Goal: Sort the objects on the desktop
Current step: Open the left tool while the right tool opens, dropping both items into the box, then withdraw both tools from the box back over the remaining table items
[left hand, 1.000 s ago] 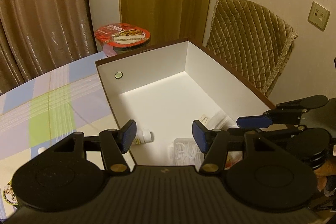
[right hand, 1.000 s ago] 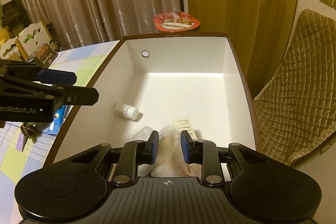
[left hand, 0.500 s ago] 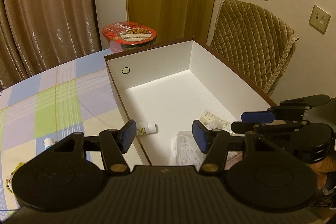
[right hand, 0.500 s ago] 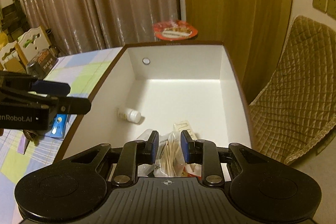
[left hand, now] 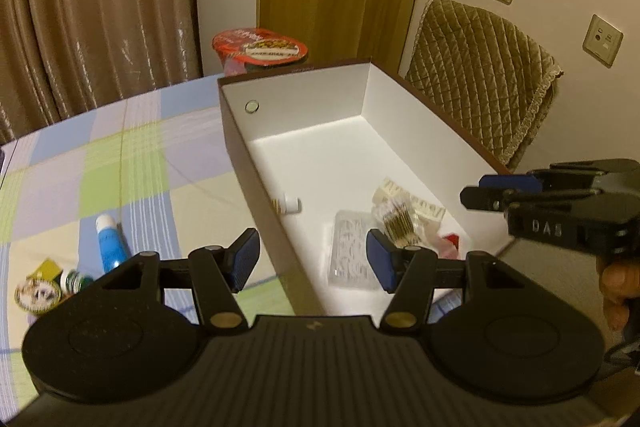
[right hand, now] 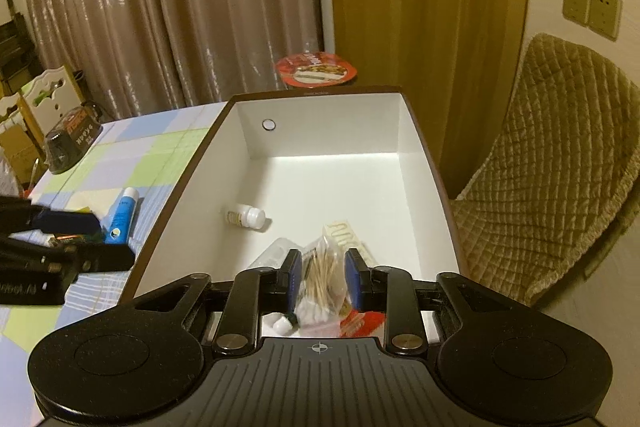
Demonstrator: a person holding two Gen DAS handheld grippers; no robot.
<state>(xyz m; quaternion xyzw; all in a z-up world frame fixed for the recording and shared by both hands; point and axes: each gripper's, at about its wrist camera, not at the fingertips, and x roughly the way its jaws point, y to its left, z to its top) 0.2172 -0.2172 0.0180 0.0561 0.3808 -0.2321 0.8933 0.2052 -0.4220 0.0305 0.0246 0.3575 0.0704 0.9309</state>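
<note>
A: Progress? Box holds a small bottle, cotton swab bag, other packets.
B: Right gripper is opening around that bag, seemingly released. Left gripper, half-open, is empty; blue tube left of box waits.

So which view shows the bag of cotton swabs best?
The right wrist view: the bag of cotton swabs sits centred between that gripper's opening jaws, sticks and tips clear. The left wrist view shows it smaller, blurred, partly behind a finger.
</note>
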